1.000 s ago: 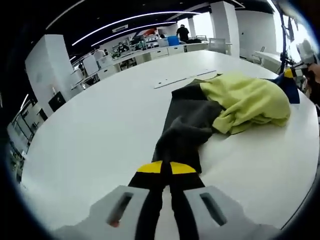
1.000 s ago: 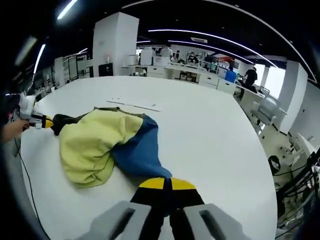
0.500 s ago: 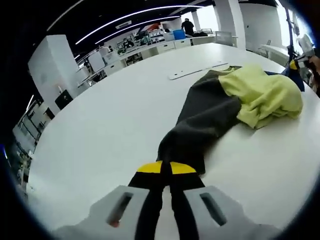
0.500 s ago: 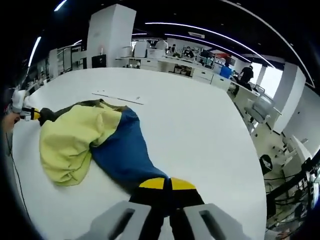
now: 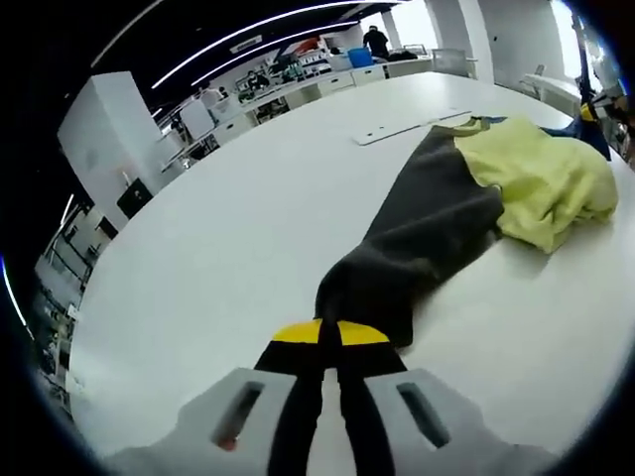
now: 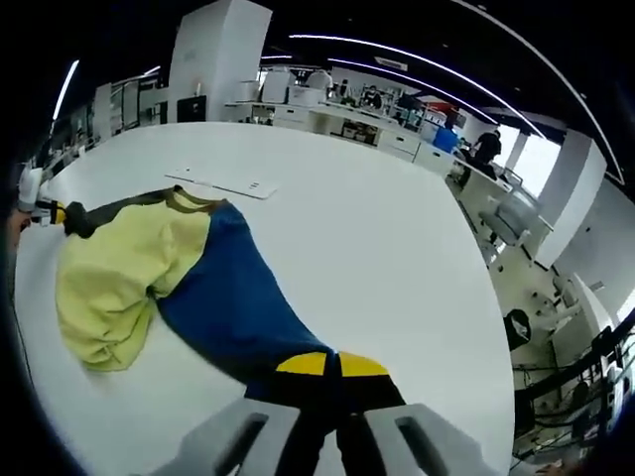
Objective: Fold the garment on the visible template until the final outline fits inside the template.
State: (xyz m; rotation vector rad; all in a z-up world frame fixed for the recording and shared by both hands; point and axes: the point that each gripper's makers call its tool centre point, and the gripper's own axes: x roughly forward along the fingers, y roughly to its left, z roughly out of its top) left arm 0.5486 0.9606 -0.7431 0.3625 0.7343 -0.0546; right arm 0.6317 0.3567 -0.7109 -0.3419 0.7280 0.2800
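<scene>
A garment lies stretched across the white table (image 5: 228, 228). Its dark grey sleeve (image 5: 417, 238) runs down to my left gripper (image 5: 330, 332), which is shut on the sleeve's end. The yellow-green body (image 5: 541, 178) is bunched at the middle. In the right gripper view the blue sleeve (image 6: 233, 302) leads to my right gripper (image 6: 331, 364), shut on its end, with the yellow-green body (image 6: 119, 278) to the left. The left gripper (image 6: 45, 211) shows far left there, the right gripper (image 5: 592, 111) far right in the left gripper view. A flat white template strip (image 5: 402, 129) (image 6: 223, 183) lies beyond the garment.
The table (image 6: 397, 258) is wide and round-edged, with bare surface around the garment. Office desks (image 6: 327, 124), a white pillar (image 6: 213, 59) and a person (image 5: 377, 42) stand far behind. A chair (image 6: 511, 213) sits past the table's right edge.
Both grippers have drawn apart, pulling the two sleeves out straight. The yellow-green body has flattened and spread, and more of the grey and blue sleeves lies extended on the table.
</scene>
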